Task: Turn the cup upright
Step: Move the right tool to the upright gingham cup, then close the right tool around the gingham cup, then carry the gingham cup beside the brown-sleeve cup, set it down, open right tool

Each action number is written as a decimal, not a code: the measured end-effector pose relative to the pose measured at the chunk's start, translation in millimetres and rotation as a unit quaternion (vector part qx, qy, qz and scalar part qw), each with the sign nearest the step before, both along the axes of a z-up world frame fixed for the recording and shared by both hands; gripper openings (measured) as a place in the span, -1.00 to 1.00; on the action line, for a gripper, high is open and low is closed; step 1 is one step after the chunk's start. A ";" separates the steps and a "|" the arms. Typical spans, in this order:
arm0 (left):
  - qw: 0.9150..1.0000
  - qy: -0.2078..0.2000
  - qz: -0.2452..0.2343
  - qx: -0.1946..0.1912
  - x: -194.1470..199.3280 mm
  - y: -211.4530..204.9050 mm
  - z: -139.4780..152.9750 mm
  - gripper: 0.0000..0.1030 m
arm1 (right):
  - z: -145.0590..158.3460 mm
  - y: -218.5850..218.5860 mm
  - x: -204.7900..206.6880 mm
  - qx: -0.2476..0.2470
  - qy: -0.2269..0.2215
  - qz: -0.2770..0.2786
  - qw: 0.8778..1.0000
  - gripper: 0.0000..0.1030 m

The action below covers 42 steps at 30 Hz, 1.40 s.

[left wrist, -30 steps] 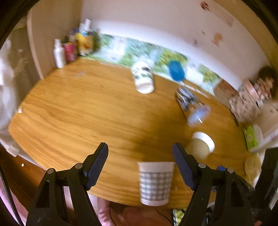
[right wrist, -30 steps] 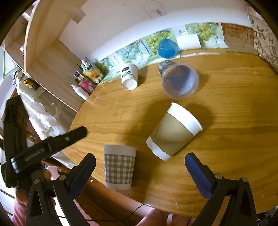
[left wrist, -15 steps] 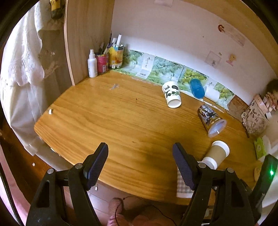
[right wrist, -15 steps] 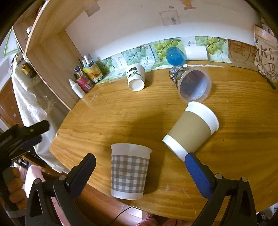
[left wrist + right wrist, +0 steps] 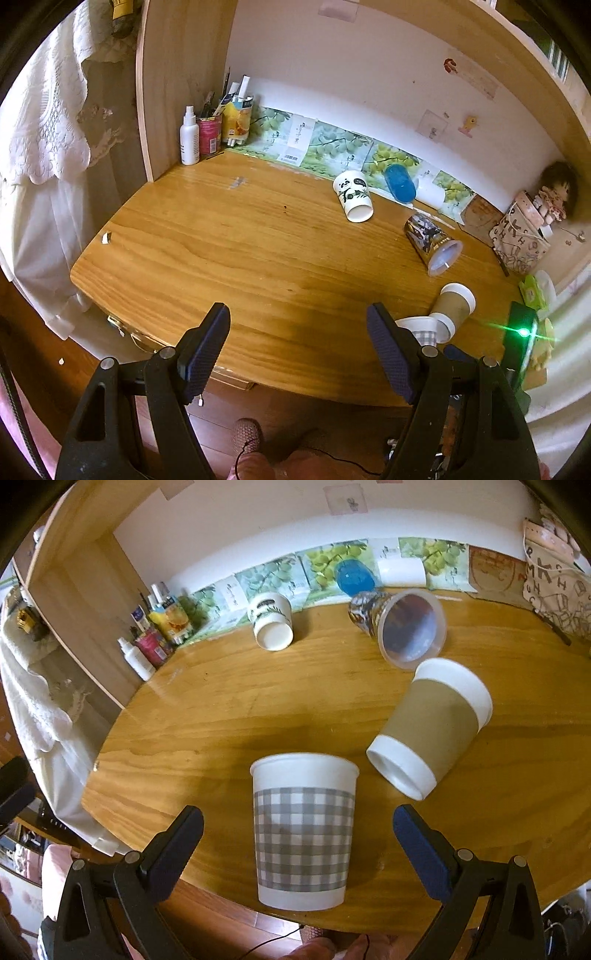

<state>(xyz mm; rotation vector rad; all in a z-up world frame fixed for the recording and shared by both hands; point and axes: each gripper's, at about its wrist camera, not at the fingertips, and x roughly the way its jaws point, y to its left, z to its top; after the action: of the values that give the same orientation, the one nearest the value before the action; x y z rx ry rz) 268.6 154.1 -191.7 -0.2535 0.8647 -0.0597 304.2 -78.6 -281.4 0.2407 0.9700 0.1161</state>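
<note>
Checked cup (image 5: 303, 830) stands upright at the bench (image 5: 207, 716) near edge, just beside the sleeved cup (image 5: 430, 731), which lies on its side to its right and slightly further in. Behind that, the clear cup (image 5: 402, 624) lies on its side, mouth toward the near edge. Panda cup (image 5: 271, 626) lies on its side left of the clear cup, near the back edge. Round tub (image 5: 352, 576) sits at the back edge between those two. Spray bottle (image 5: 189, 136) and can (image 5: 209, 133) stand in the back left corner (against the side panel). Patterned bag (image 5: 517, 240) sits at the back right corner.
</note>
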 end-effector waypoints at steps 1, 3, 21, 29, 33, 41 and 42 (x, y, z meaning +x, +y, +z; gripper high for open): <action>1.000 0.001 -0.001 0.001 -1.0 2.8 -0.5 0.54 | -2.1 1.4 0.8 -0.005 0.004 -0.002 1.000 1.00; 1.000 0.002 -0.001 0.003 -2.0 7.9 0.0 0.54 | -7.2 4.1 3.1 -0.016 0.012 -0.005 1.000 1.00; 0.998 -0.009 -0.059 0.013 -4.1 15.6 3.3 0.54 | -28.6 15.8 25.7 -0.030 0.058 -0.004 0.998 0.70; 0.996 -0.014 -0.082 0.017 -2.3 11.1 4.5 0.54 | -33.6 26.6 24.9 -0.027 0.065 0.007 0.997 0.23; 0.996 -0.012 -0.087 0.017 0.7 10.8 4.5 0.54 | -33.7 26.9 24.4 -0.025 0.065 0.005 0.998 0.22; 0.995 -0.014 -0.102 0.018 6.2 7.0 5.5 0.54 | -25.6 23.2 22.6 -0.020 0.043 -0.007 0.999 0.21; 0.994 -0.015 -0.104 0.018 6.6 6.0 5.8 0.54 | -24.1 22.6 22.3 -0.020 0.038 -0.010 0.999 0.21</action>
<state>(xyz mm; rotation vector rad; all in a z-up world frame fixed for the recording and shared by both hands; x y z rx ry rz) 275.2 160.1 -185.9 -0.1274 0.8589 -0.2421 326.5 -56.0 -305.5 0.2191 1.0437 0.0703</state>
